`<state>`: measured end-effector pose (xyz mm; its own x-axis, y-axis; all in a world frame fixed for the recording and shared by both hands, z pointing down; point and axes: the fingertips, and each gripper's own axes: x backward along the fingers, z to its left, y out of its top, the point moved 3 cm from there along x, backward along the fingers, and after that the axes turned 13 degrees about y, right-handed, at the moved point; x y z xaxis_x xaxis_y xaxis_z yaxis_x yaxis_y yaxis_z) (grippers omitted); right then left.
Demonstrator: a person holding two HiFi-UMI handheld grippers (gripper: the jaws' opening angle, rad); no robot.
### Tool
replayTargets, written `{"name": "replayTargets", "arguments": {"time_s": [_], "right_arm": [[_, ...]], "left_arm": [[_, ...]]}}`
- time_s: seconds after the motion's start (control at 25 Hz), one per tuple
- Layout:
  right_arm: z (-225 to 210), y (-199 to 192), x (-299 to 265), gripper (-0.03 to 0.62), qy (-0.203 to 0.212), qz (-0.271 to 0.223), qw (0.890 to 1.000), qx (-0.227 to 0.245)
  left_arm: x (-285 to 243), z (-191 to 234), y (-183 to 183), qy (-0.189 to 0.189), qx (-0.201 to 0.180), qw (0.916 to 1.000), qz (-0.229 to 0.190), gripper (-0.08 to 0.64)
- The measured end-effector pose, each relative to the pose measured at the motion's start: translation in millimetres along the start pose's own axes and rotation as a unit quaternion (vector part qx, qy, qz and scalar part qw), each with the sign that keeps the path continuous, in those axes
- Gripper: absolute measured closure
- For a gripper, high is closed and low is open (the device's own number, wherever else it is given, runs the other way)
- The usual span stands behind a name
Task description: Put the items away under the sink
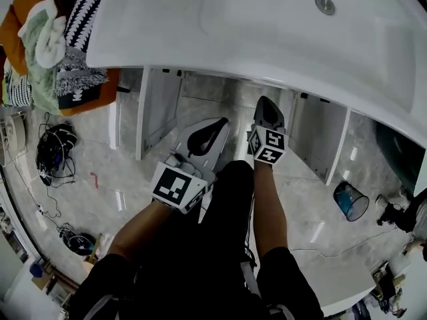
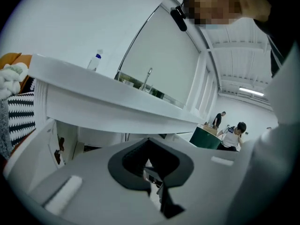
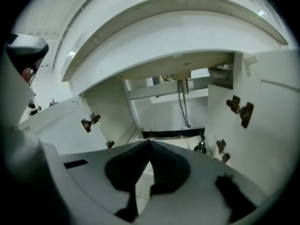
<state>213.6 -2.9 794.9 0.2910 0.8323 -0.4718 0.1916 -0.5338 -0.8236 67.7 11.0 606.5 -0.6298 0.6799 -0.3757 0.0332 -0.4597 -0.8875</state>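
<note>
The cabinet under the white sink counter [image 1: 267, 39] stands open, its left door [image 1: 160, 105] and right door [image 1: 320, 135] swung outward. My left gripper [image 1: 221, 123] is in front of the opening, shut with nothing between its jaws; in the left gripper view its tips [image 2: 149, 139] meet below the counter edge. My right gripper [image 1: 266, 101] is beside it, closer to the opening and also shut and empty. In the right gripper view its tips [image 3: 150, 141] point into the cabinet, where hoses [image 3: 183, 102] hang down and a small dark object [image 3: 200, 147] sits on the floor.
A pile of towels and striped cloth [image 1: 53, 45] lies left of the sink. A small bin [image 1: 350, 201] stands on the floor at the right, cables [image 1: 57, 149] at the left. A bottle [image 2: 95, 61] and a faucet [image 2: 148, 78] stand on the counter. People [image 2: 232, 135] are far behind.
</note>
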Motion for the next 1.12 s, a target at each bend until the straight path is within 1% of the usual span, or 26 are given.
{"name": "replayTargets", "arguments": {"time_s": [0.16, 0.44, 0.6, 0.8, 1.0, 1.12], "right_arm": [[19.6, 31.6, 33.9, 0.578, 0.004, 0.014, 1.0, -0.008], [60.5, 89.5, 105.6, 0.578, 0.003, 0.035, 0.999, -0.017], [83.7, 117.0, 143.8, 0.578, 0.008, 0.041, 0.999, -0.016], [122.2, 153.7, 202.3, 0.578, 0.019, 0.039, 0.999, -0.018], [166.2, 185.0, 253.8, 0.578, 0.042, 0.031, 0.999, -0.014], [191.7, 199.0, 280.7, 0.578, 0.052, 0.022, 0.998, -0.012]], "left_arm": [[21.2, -16.3, 40.2, 0.004, 0.0, 1.0, 0.008, 0.554], [70.1, -48.3, 116.0, 0.0, -0.006, 1.0, 0.007, 0.554], [100.6, -63.5, 145.9, -0.004, -0.012, 0.9999, 0.005, 0.554], [157.0, -88.3, 183.0, -0.007, -0.018, 0.9998, 0.008, 0.554], [207.2, -113.6, 212.1, -0.007, 0.003, 1.0, 0.002, 0.554], [232.6, -129.0, 223.2, -0.009, 0.007, 0.9999, -0.005, 0.554]]}}
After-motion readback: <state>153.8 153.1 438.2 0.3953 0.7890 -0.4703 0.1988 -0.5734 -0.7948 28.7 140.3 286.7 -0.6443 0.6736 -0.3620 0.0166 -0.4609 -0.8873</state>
